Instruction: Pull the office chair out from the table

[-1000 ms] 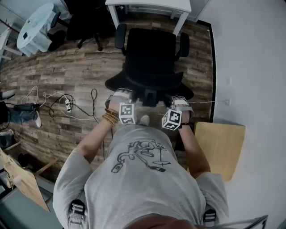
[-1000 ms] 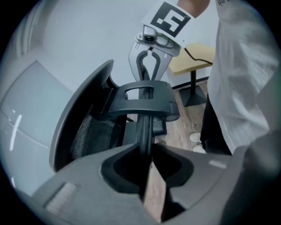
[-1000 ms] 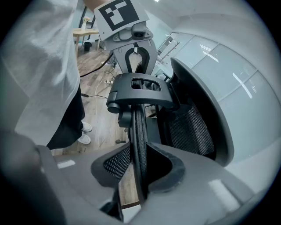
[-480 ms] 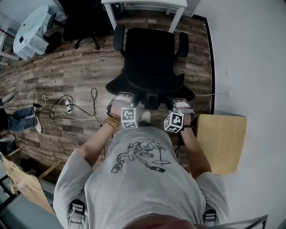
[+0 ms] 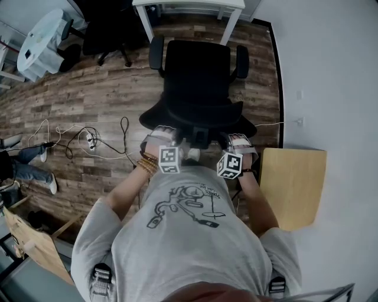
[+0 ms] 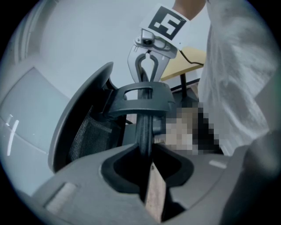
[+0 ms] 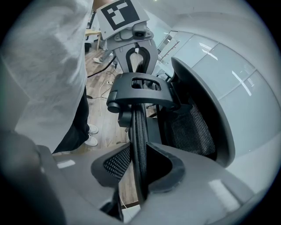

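Head view: both tongs clamp the backrest (image 5: 198,120) of the chair (image 5: 198,71), left gripper (image 5: 165,134) at 7 o'clock, right gripper (image 5: 237,140) at 5. The table (image 5: 189,5), cut off at 12, lies farther off than before. Left gripper view: jaws part-closed, pinching the backrest's edge. Right gripper view: same grip. The chair's base is hidden.

Office chair (image 5: 198,76): matt black throughout. Its mesh backrest (image 7: 193,127) is open woven cloth in a smooth plastic frame. Floor (image 5: 77,94): wood planks, streaky brown grain, low sheen. Table (image 5: 189,3): smooth, white. Side panel (image 5: 292,186): pale matt wood. T-shirt (image 5: 189,236): soft grey cloth.
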